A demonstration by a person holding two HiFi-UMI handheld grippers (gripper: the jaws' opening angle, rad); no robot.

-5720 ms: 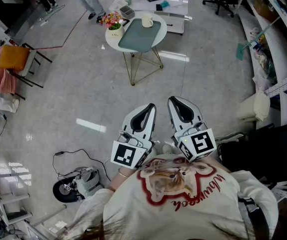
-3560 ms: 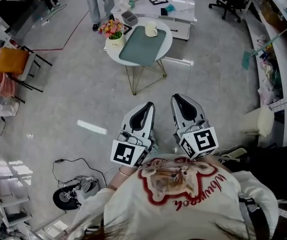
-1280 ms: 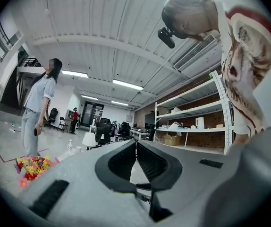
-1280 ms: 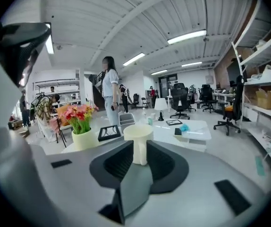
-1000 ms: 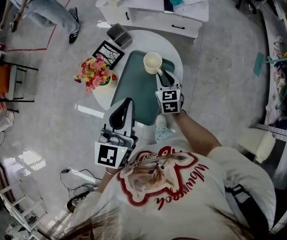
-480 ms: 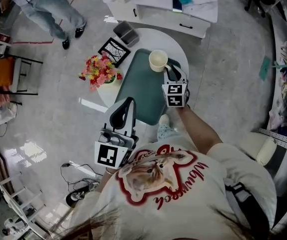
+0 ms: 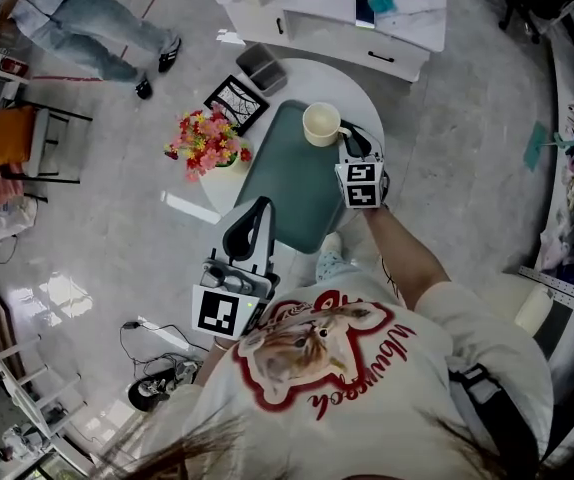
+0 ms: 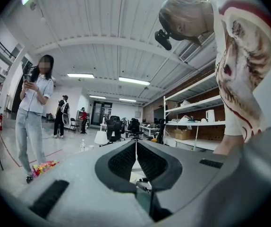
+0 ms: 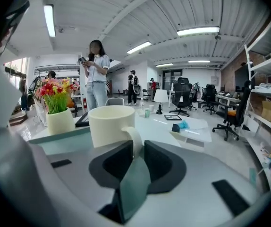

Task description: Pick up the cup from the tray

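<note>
Starting with the head view: the cup (image 7: 320,125) is standing upright on the far end of the tray (image 7: 292,183), which is lying on a round table (image 7: 372,103). The right gripper (image 7: 350,140) is reaching in from the near right, with its tips at the cup's right side, where the handle projects. The left gripper (image 7: 257,208) is hanging over the tray's near left edge, well apart from the cup. Flowers (image 7: 205,143) are standing just left of the tray.

Turning to the left gripper view: the left gripper (image 8: 136,145) is pointing into the room with its jaws pressed together and nothing between them. A person (image 8: 31,112) is standing at the far left.

Turning to the right gripper view: the right gripper (image 9: 138,143) is facing the cup (image 9: 111,124) edge-on to the handle (image 9: 135,136). The jaws are set narrow, and the handle is filling the gap between the pads, so they appear to be gripping it. The cup is resting on the tray (image 9: 64,143), with the flowers (image 9: 55,96) beyond it on the left.

Judging the step in hand as securing the grip before lifting:
- Keep the pads square on the handle's flat sides.
- Lift straight up. The load is hanging off-centre, so the cup is likely to pivot about the pads.
- Keep the left gripper clear of the cup.
</note>
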